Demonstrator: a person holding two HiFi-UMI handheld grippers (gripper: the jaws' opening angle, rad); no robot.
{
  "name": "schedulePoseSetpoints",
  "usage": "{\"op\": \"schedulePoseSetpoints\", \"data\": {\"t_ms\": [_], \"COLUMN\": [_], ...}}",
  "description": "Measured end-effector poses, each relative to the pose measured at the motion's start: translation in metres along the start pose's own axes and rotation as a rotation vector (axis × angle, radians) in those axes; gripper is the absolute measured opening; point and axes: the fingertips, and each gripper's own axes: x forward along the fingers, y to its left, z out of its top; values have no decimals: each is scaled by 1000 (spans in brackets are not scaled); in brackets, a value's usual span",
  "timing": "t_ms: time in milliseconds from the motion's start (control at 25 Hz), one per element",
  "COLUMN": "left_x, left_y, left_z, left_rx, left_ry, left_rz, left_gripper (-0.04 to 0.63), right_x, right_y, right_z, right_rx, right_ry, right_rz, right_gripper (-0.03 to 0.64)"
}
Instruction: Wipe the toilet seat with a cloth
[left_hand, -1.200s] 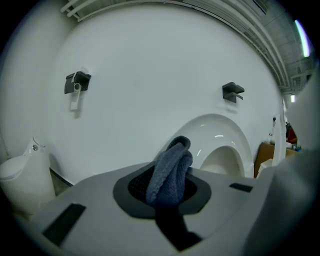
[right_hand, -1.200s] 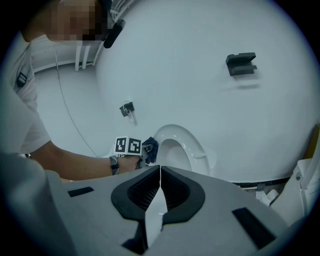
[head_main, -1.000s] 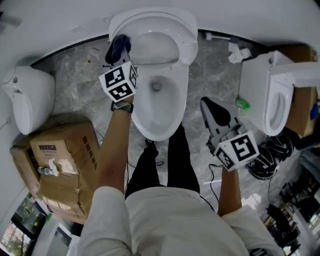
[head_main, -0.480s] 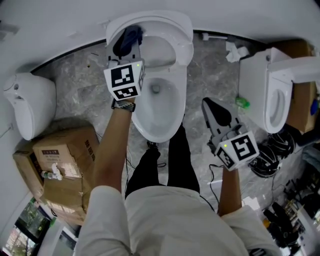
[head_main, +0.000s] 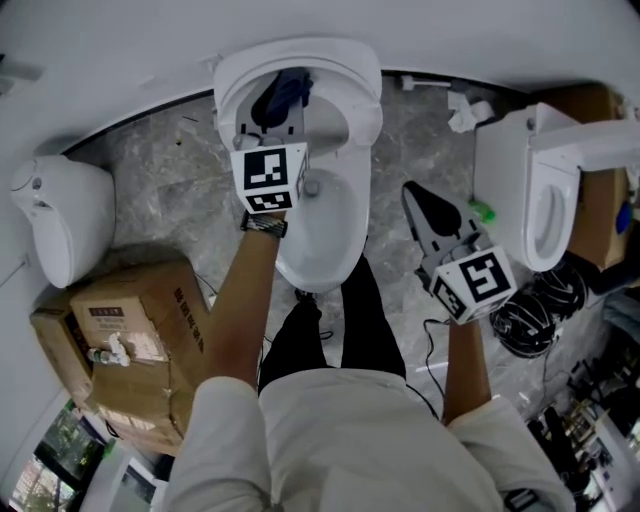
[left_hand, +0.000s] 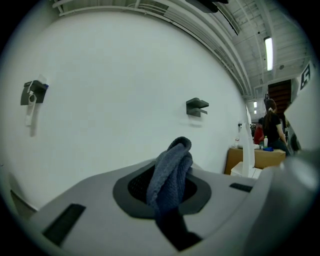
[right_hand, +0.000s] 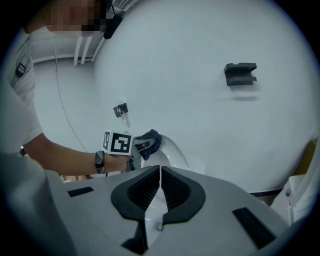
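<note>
At the far left of the head view a spare toilet (head_main: 60, 215) and a cardboard box (head_main: 130, 330) stand on the floor, well apart from the work.

The left gripper (head_main: 272, 120) is the one on the job. Its jaws are clamped on a bunched blue cloth (head_main: 285, 90), and in the left gripper view a fold of the cloth (left_hand: 172, 167) stands up between the pads with only the white wall (left_hand: 115, 85) behind it. The left forearm reaches straight out along the left side of the bowl, watch (head_main: 264, 222) uppermost. The gripper points roughly level towards the wall.

The toilet seat (head_main: 345, 85) is tipped up against that wall, its long axis running from the hinge up to its top edge. The cloth sits at the left arc of the raised ring, close to the top; the right gripper view also places the cloth (right_hand: 148, 141) at the crest of the white seat (right_hand: 170, 152). It appears to touch the seat, though I cannot see the contact itself. My reading is that the unwiped stretch lies to the right of the jaws and down the far arc, so the next stroke should sweep rightward along the ring.

The right gripper (head_main: 418, 208) hangs beside the bowl, clear of it, tilted downward. Its jaws are closed with nothing between them, and it is much the farther of the two from the seat. A second spare toilet (head_main: 545, 190) stands at the right.
</note>
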Motion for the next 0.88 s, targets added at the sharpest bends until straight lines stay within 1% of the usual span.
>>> {"op": "schedulePoseSetpoints", "data": {"t_ms": [160,240,360,440,560,720,880], "left_x": [-2,-10,-34,-54,-87,-127,-164], "left_y": [-10,-9,4,12,20,34,43], "left_z": [7,15,27,33,40,53,66], "left_rx": [-14,-7,-21,-41,-87,-165,-166], "left_ry": [2,-12,-21,-15,0,16,47], "left_rz": [-37,-25,30,65,125,211,293], "left_gripper": [44,44,44,44,44,44,44], "right_x": [26,42,72,91,117,150,180], "right_y": [-15,-20,-22,-21,-18,-10,-7], "right_z": [27,40,56,64,70,80,74], "right_rx": [-33,-61,-118,-192,-320,-453,-604], "right_ry": [-17,-20,-12,13,66,110,191], "right_rz": [30,54,110,148,201,233,240], "right_gripper": [31,31,32,44,97,107,107]}}
